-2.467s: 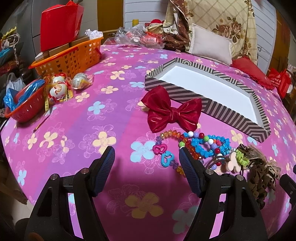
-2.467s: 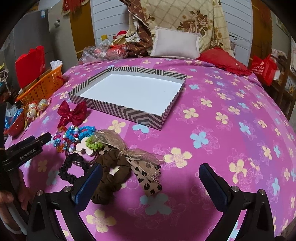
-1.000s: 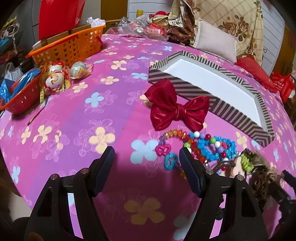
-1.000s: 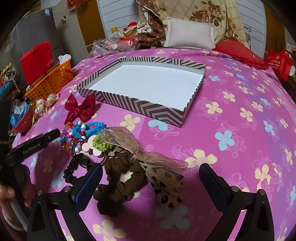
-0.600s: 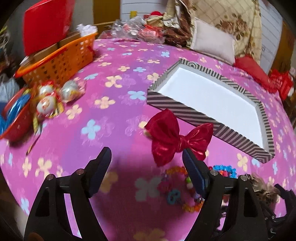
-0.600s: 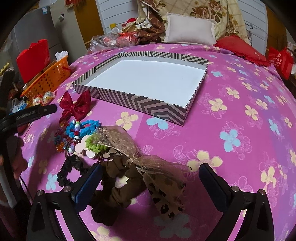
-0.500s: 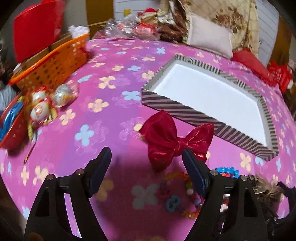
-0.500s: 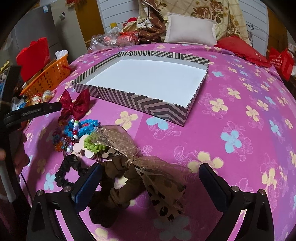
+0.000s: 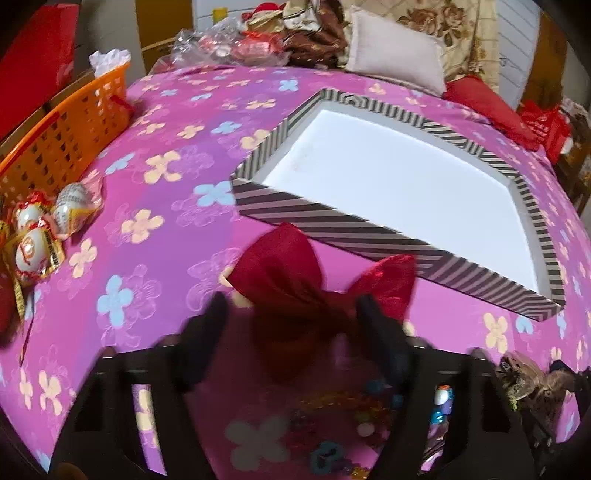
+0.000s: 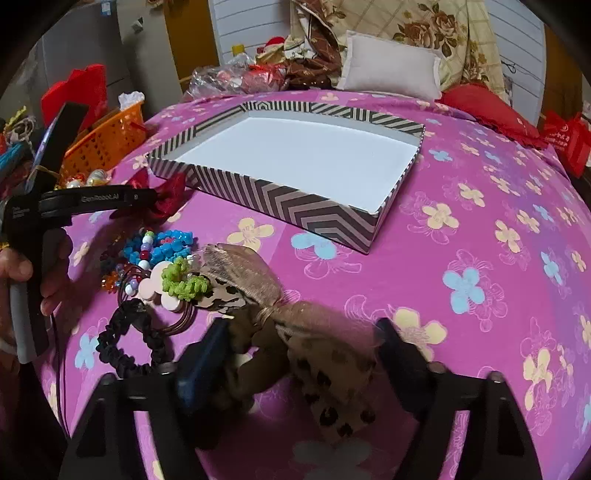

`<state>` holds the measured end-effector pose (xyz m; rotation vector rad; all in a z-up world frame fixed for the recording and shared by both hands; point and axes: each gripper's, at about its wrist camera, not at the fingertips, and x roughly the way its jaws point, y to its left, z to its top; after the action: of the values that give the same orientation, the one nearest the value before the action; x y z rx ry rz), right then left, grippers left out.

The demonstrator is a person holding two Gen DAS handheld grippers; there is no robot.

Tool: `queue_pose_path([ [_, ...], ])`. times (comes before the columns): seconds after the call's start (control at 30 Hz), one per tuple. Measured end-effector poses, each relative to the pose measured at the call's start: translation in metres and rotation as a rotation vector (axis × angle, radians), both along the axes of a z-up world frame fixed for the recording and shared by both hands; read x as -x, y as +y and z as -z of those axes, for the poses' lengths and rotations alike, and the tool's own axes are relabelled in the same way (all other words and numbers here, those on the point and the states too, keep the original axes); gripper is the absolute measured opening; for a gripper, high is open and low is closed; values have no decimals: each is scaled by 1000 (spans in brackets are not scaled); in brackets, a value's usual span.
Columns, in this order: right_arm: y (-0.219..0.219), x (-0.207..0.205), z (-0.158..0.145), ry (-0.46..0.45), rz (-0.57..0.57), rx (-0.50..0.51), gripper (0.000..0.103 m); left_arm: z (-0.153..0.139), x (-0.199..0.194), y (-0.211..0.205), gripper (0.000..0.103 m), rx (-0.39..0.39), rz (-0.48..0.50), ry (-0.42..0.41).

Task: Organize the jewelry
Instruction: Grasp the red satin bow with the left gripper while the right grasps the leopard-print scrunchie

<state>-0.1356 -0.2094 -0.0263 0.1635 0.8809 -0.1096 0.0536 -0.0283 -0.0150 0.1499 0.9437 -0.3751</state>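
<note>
The left gripper (image 9: 291, 314) is spread open around the shiny red bow (image 9: 317, 284), which lies just before the striped box (image 9: 332, 225) (white inside); only the right wrist view shows the person's hand (image 10: 22, 273) gripping it. The right gripper (image 10: 299, 343), released too, straddles the leopard-print scrunchie (image 10: 321, 365) with its gauzy ribbon; plastic bead bracelets (image 10: 162, 243) lie beside it on the flowered pink cloth (image 10: 480, 240).

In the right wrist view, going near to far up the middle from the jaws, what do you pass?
Leopard bow between the open right gripper jaws → striped tray, nothing in it → white pillow → floral quilt.
</note>
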Motion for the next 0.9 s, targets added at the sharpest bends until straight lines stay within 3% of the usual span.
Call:
queue_pose_path([
  [0.07,-1,2,-2,-9,-16,-19,46,-1,1,-3,39,7,16,2],
  [0.1,0,2,-3,-9,-25,-26,39,-1,3,-4,36,13,22,-1],
  [0.23,5,4,-6,-17,-50,-30,23,-8,10,-4,9,0,18,-35],
  [0.3,4,7,-11,-26,-54,-51,13,-13,13,0,6,11,11,-36],
  [0.43,-1,13,-23,-54,-50,-64,13,-25,19,10,5,65,-1,-21],
  [0.5,-3,14,-27,-56,-45,-49,4,-32,22,12,5,85,-1,-25],
  [0.7,-4,21,-39,-84,-44,-56,4,-38,30,13,5,82,-1,-28],
  [0.8,-6,19,-37,-66,-44,-79,4,-33,26,10,16,71,-13,-1],
  [0.87,-9,18,-31,-46,-35,-91,6,-31,25,11,63,90,-20,14],
  [0.9,-10,17,-27,-31,-27,-93,10,-30,25,12,71,110,-22,8],
])
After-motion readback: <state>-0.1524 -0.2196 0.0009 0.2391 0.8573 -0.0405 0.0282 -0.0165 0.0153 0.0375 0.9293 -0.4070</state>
